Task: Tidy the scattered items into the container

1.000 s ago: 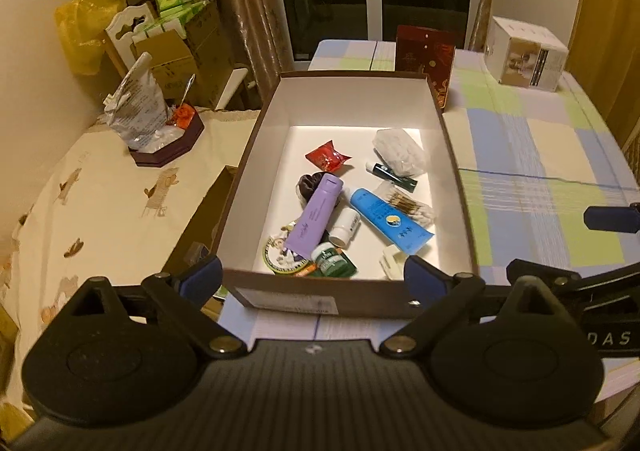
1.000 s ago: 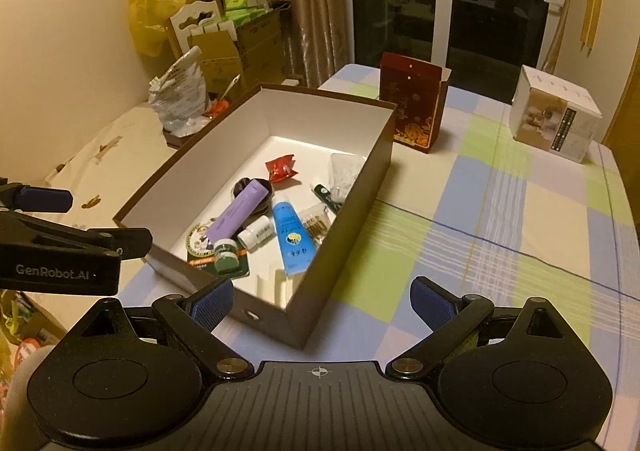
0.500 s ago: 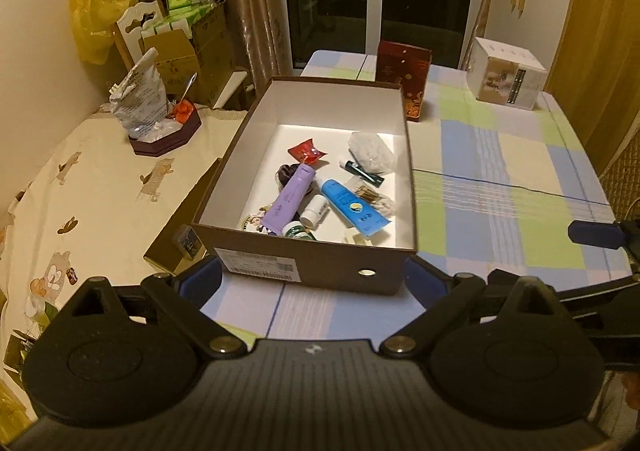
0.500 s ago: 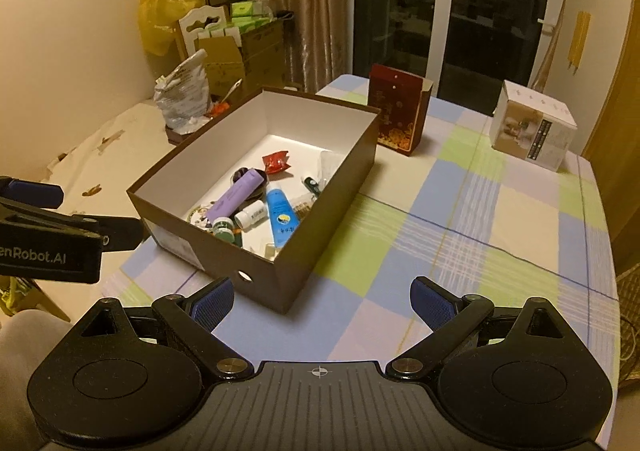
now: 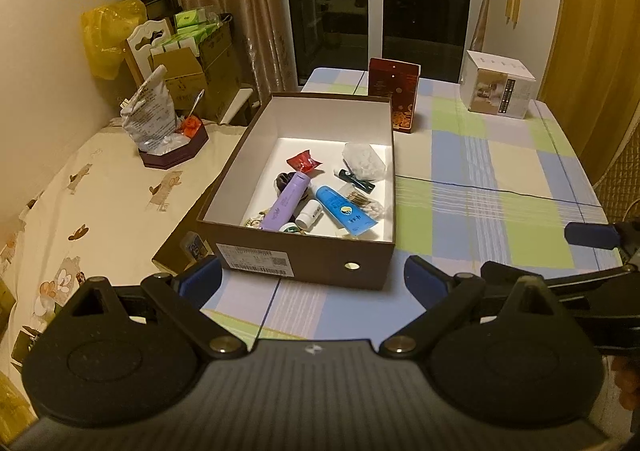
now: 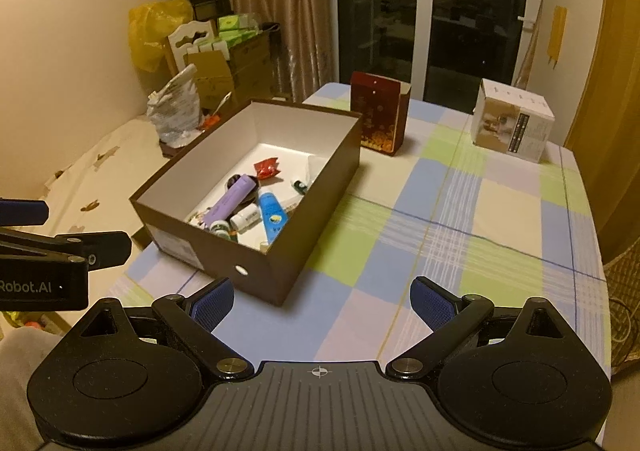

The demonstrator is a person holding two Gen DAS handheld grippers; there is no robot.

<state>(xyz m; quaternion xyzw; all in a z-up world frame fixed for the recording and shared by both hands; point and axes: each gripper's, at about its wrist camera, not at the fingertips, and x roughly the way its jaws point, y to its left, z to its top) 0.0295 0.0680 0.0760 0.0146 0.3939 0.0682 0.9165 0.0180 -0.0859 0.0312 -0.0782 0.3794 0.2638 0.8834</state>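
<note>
A brown shoebox (image 5: 304, 259) (image 6: 280, 263) with a white inside stands on the checked tablecloth. Inside lie a purple tube (image 5: 286, 203) (image 6: 230, 201), a blue tube (image 5: 346, 211) (image 6: 274, 217), a red sachet (image 5: 304, 161) (image 6: 266, 167), a small white bottle (image 5: 310, 213), a clear bag (image 5: 362, 161) and other small items. My left gripper (image 5: 312, 283) hangs open and empty in front of the box's near end. My right gripper (image 6: 322, 301) is open and empty too, over the cloth to the right of the box's near corner.
A dark red carton (image 5: 394, 99) (image 6: 378, 117) stands just behind the box. A white carton (image 5: 498, 89) (image 6: 514, 125) sits at the table's far right. To the left is a cream-covered surface with a plastic bag (image 5: 150, 119) on a dark tray.
Both grippers have pulled back and up from the box, so it looks smaller and farther. The items in it have not moved. Both stay open.
</note>
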